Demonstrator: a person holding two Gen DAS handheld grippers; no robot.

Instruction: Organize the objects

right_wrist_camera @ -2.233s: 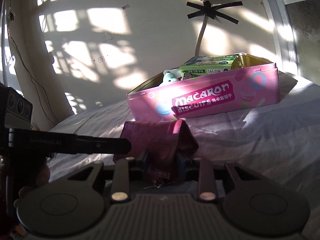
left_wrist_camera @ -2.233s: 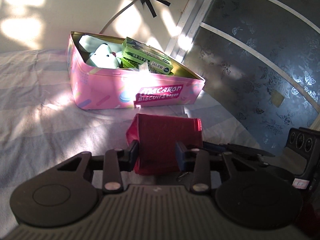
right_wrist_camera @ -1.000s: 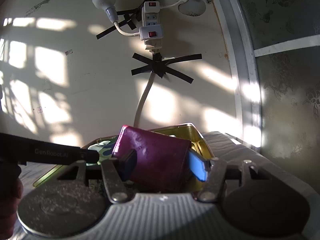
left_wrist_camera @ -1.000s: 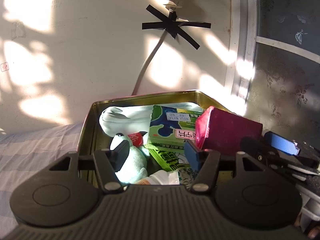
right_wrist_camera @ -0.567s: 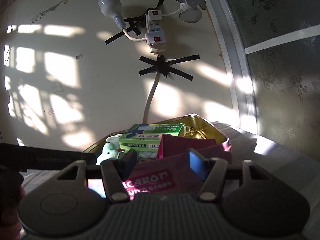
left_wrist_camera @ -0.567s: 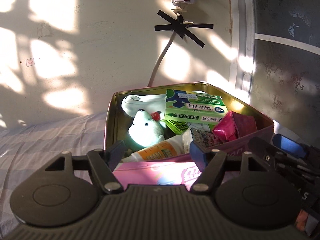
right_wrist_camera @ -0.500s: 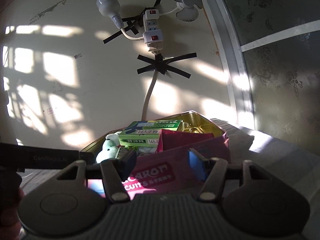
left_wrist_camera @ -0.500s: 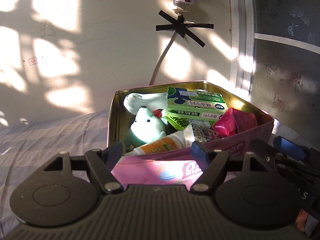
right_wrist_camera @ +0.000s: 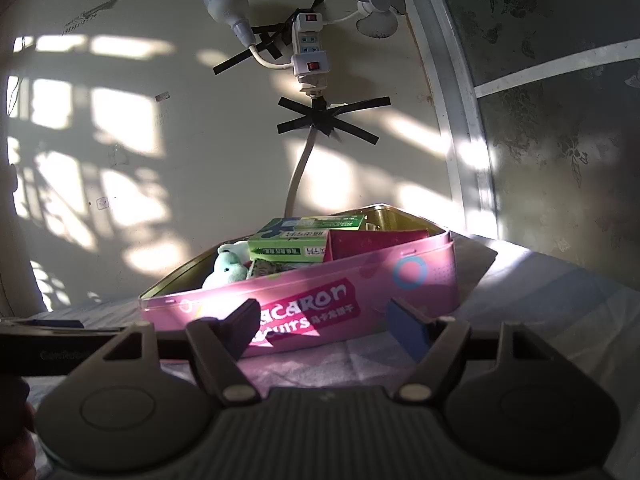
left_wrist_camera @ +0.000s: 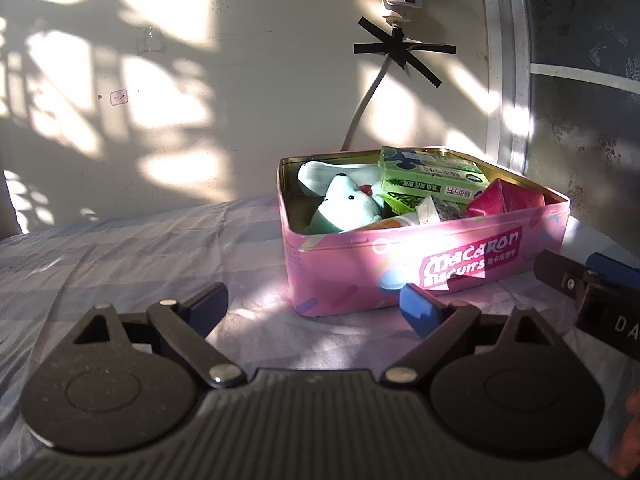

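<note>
A pink macaron biscuit tin (left_wrist_camera: 400, 268) (right_wrist_camera: 360, 280) stands on the bed sheet against the wall. Inside it lie a dark red pouch (left_wrist_camera: 504, 198) (right_wrist_camera: 368, 242) at the right end, green boxes (left_wrist_camera: 428, 178) (right_wrist_camera: 304, 240), a pale green plush animal (left_wrist_camera: 344, 208) (right_wrist_camera: 226, 268) and a tube. My left gripper (left_wrist_camera: 314, 306) hangs in front of the tin, its jaws opening wide with nothing between them. My right gripper (right_wrist_camera: 324, 326) also faces the tin's front wall, jaws opening and empty. Part of the right gripper shows at the right edge of the left wrist view.
A striped lilac sheet (left_wrist_camera: 120, 248) covers the bed. On the wall above hang a taped cable and power strip (right_wrist_camera: 308, 56), a bulb (right_wrist_camera: 224, 4) and a small fan (right_wrist_camera: 376, 8). A frosted patterned window (right_wrist_camera: 560, 120) with a white frame stands at the right.
Both grippers let go of the dark red pouch, which now lies in the tin. Both drew back from over the tin to in front of it, and their jaws widened.
</note>
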